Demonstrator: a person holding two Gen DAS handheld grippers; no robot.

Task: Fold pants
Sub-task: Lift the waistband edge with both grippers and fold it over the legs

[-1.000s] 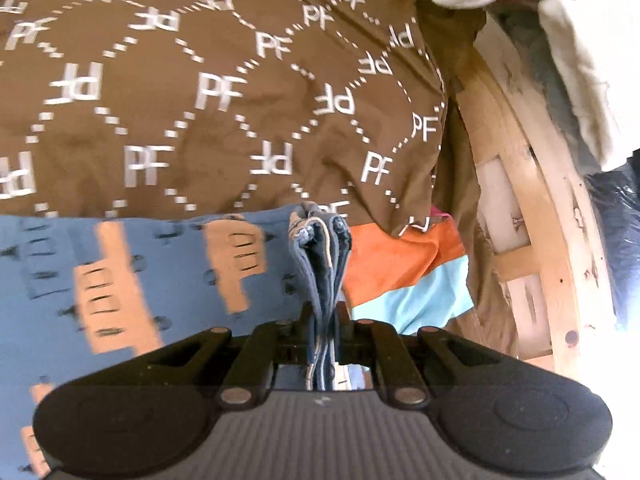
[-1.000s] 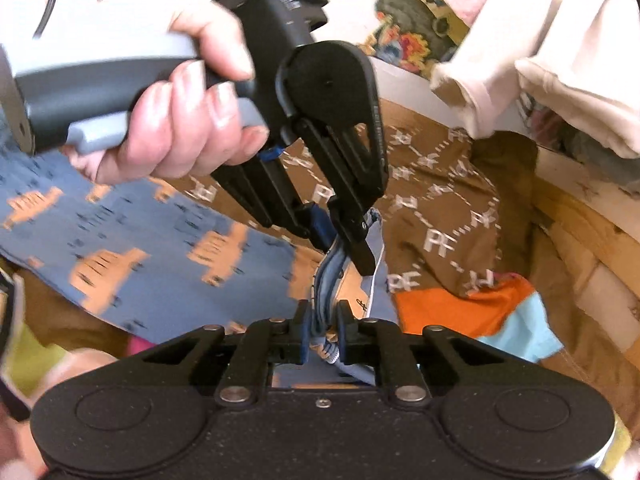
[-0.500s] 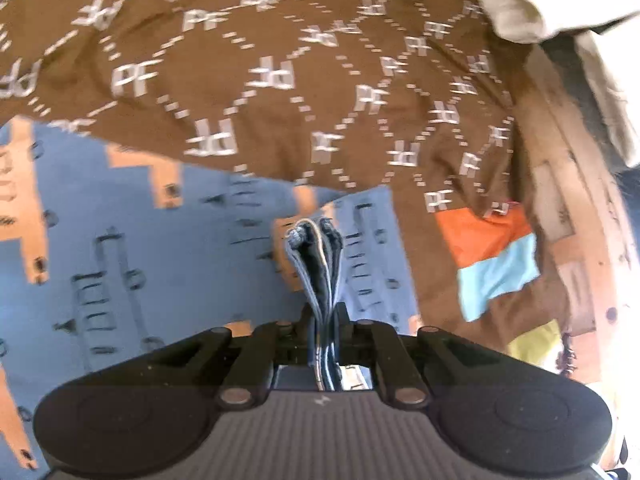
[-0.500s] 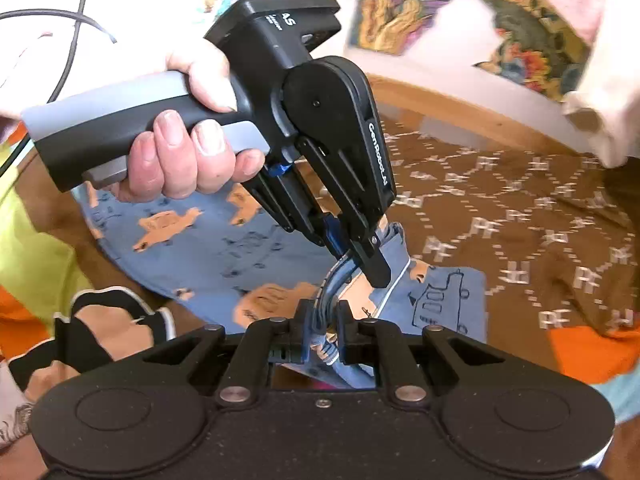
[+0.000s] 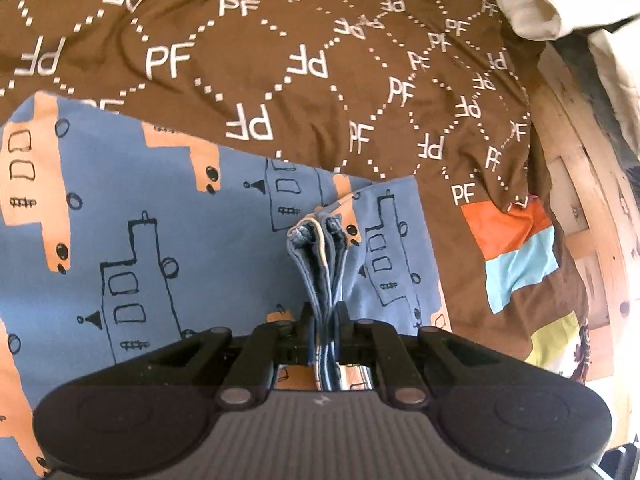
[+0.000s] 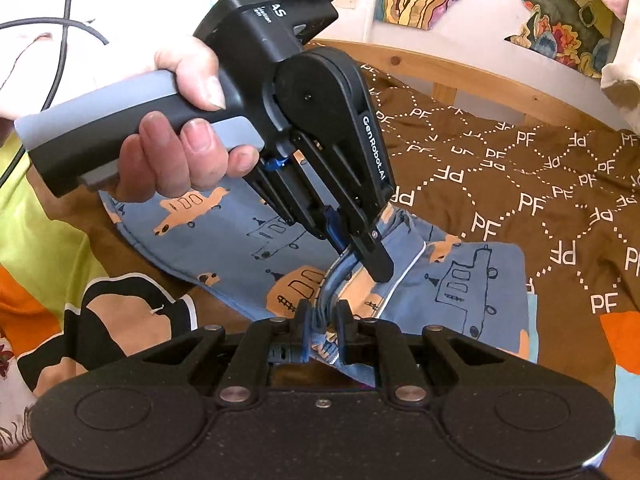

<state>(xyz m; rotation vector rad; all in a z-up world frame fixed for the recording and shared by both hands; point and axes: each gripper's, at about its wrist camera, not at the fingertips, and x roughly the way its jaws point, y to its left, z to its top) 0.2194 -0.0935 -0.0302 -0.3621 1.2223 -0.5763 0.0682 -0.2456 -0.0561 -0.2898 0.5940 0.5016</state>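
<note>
- Left wrist view: my left gripper (image 5: 323,316) has its jaws clamped on a bunched stack of edges of the pants (image 5: 160,248). The pants lie spread on the brown bedspread (image 5: 280,60), reaching toward 9 o'clock. I judge a fold is in progress, not yet laid flat.
- Right wrist view: my right gripper (image 6: 322,314) has its jaws pinching the same bunch, just beside the left gripper, which my left hand (image 6: 176,140) angles down from 11 o'clock.

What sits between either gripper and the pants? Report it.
Nothing visible. The left gripper and the right gripper are each shut on a bunched edge of the blue pants, close together, above the brown blanket.
</note>
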